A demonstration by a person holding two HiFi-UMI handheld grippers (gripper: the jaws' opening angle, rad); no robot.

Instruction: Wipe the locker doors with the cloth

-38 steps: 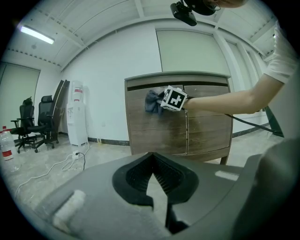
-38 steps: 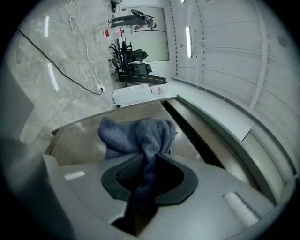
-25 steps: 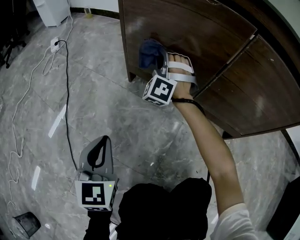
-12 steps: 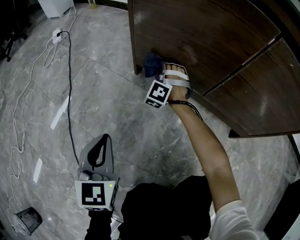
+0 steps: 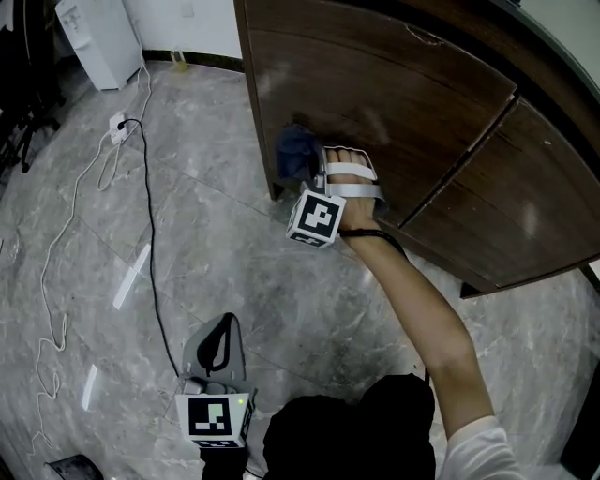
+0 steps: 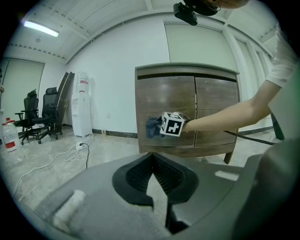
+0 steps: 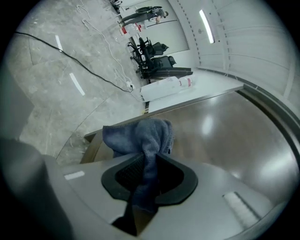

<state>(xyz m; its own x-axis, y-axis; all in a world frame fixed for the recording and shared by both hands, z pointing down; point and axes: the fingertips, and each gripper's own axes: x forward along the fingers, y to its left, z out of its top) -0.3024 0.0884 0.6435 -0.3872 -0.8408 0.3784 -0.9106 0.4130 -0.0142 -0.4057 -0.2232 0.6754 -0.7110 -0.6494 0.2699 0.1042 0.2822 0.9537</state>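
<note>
The dark wooden locker has two doors, a left door (image 5: 394, 75) and a right door (image 5: 534, 178). My right gripper (image 5: 311, 164) is shut on a blue cloth (image 5: 294, 150), which it presses against the lower left part of the left door. In the right gripper view the cloth (image 7: 140, 133) bunches out past the jaws of that gripper (image 7: 149, 155) against the glossy door (image 7: 225, 136). My left gripper (image 5: 225, 321) hangs low over the floor, away from the locker, shut with nothing in it (image 6: 153, 154). From there the cloth (image 6: 152, 126) shows on the left door (image 6: 164, 96).
A black cable (image 5: 150, 234) runs across the marble floor to a white power strip (image 5: 118, 122). A white water dispenser (image 5: 94, 28) stands at the wall to the locker's left. Office chairs (image 6: 40, 115) stand further left. The locker stands on short legs (image 6: 228, 157).
The right gripper slid the cloth down toward the left door's lower corner, then back up a little. The left gripper stayed where it was.
</note>
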